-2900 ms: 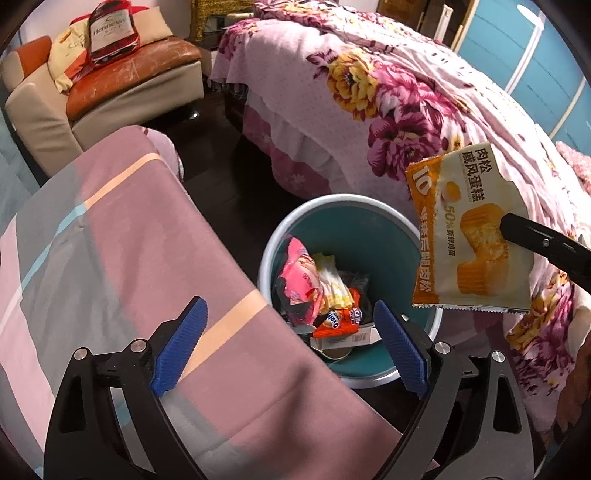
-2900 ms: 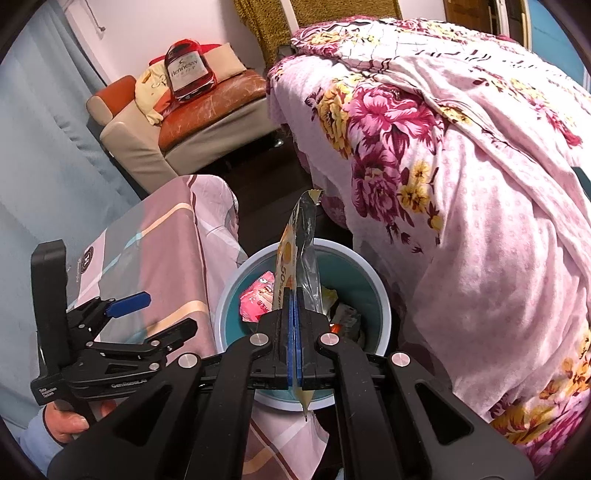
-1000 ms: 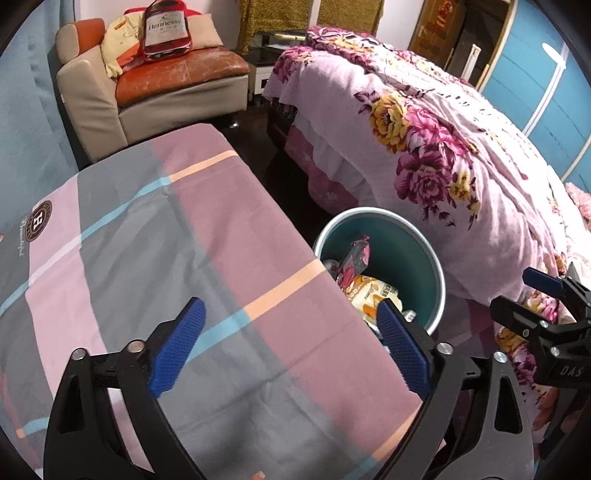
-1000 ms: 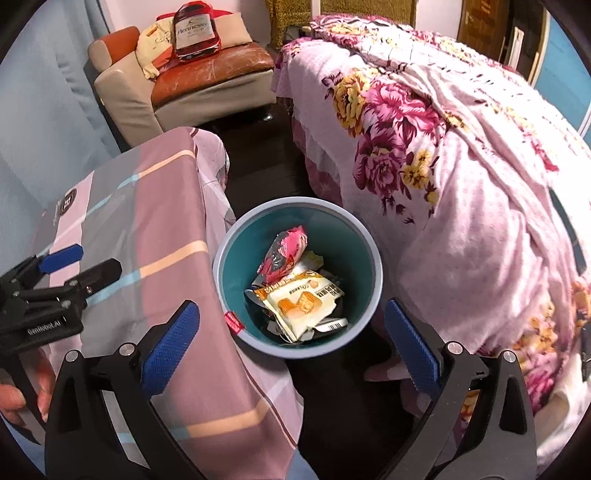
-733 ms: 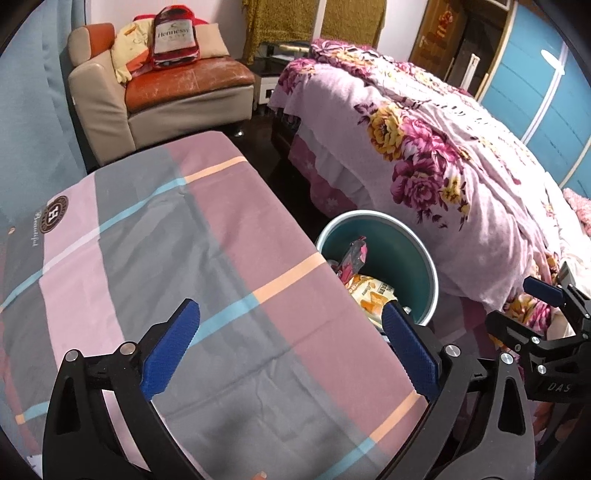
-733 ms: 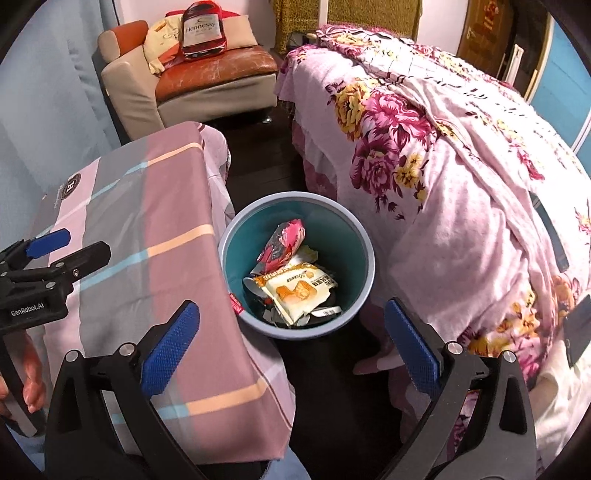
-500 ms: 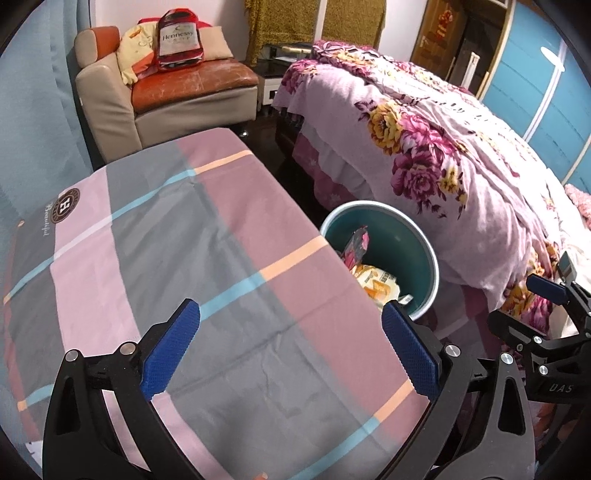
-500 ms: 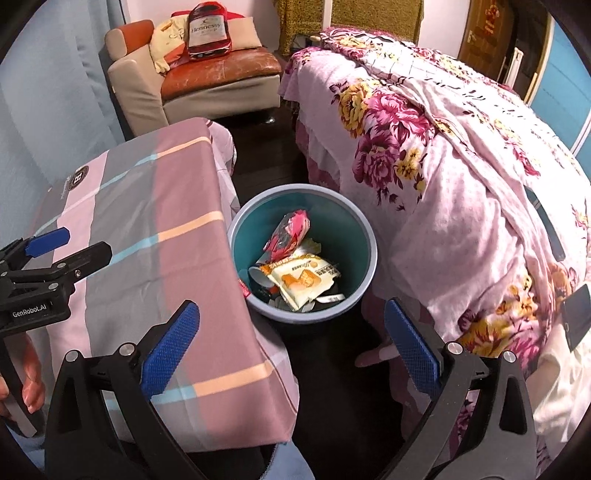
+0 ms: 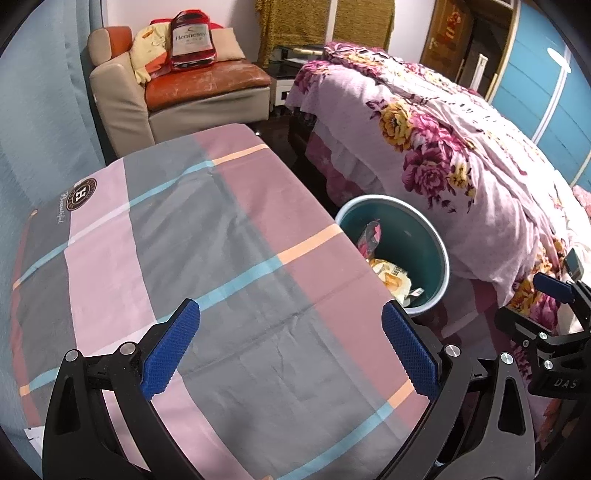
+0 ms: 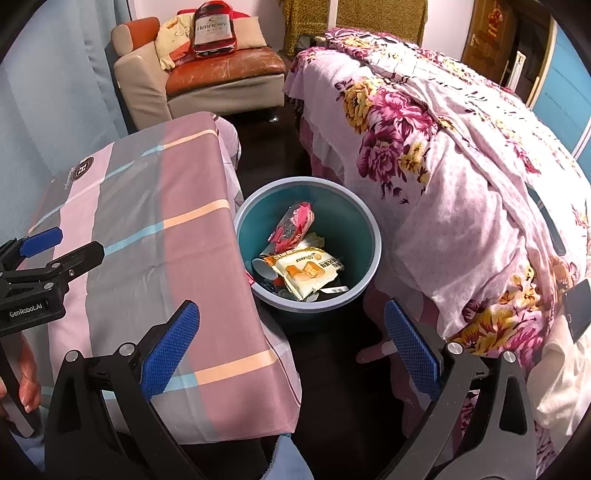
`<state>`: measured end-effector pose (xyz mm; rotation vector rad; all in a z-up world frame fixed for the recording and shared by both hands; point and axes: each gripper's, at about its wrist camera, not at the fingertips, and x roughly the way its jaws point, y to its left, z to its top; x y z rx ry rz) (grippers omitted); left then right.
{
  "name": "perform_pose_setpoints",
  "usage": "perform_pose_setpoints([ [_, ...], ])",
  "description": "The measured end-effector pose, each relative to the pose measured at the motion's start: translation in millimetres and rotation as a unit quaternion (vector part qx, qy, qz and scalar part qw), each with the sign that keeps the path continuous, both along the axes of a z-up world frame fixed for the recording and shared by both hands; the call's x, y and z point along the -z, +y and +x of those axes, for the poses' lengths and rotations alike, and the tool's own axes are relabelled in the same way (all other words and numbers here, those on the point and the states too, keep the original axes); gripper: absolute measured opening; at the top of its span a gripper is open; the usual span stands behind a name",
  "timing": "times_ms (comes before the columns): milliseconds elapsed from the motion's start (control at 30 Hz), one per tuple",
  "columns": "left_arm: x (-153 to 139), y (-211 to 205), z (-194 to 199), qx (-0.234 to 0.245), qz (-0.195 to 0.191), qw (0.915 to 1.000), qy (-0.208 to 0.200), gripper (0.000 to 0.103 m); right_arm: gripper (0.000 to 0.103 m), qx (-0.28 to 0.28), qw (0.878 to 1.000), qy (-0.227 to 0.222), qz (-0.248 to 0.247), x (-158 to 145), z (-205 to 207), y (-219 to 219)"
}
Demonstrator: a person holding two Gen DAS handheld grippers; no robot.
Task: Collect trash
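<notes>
A teal trash bin [image 10: 364,229] stands on the dark floor between the table and the bed. It holds a yellow cake snack bag [image 10: 304,271], a pink wrapper [image 10: 293,223] and other wrappers. The bin also shows in the left wrist view [image 9: 430,243]. My left gripper [image 9: 290,349] is open and empty above the table's checked cloth [image 9: 207,236]. My right gripper [image 10: 291,345] is open and empty, held above the floor in front of the bin. The left gripper also shows at the left edge of the right wrist view [image 10: 61,245].
A bed with a pink floral cover [image 10: 461,166] lies to the right of the bin. An armchair [image 10: 221,74] with a bottle-shaped cushion [image 10: 214,31] stands at the back. A blue curtain [image 9: 40,110] hangs on the left. A phone [image 10: 576,302] lies on the bed's edge.
The right gripper opened and let the yellow snack bag drop into the bin. Both grippers have since pulled back and up, so the bin looks smaller and more of the table shows.
</notes>
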<state>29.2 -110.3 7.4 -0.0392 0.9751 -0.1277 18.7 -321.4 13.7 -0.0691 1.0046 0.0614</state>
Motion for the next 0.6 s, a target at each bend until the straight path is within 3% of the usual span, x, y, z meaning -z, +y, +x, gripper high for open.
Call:
perform_pose_setpoints([
  [600, 17, -1, 16, -0.003, 0.013, 0.9999, 0.001, 0.099, 0.096, 0.015, 1.0, 0.011, 0.0, 14, 23, -4],
])
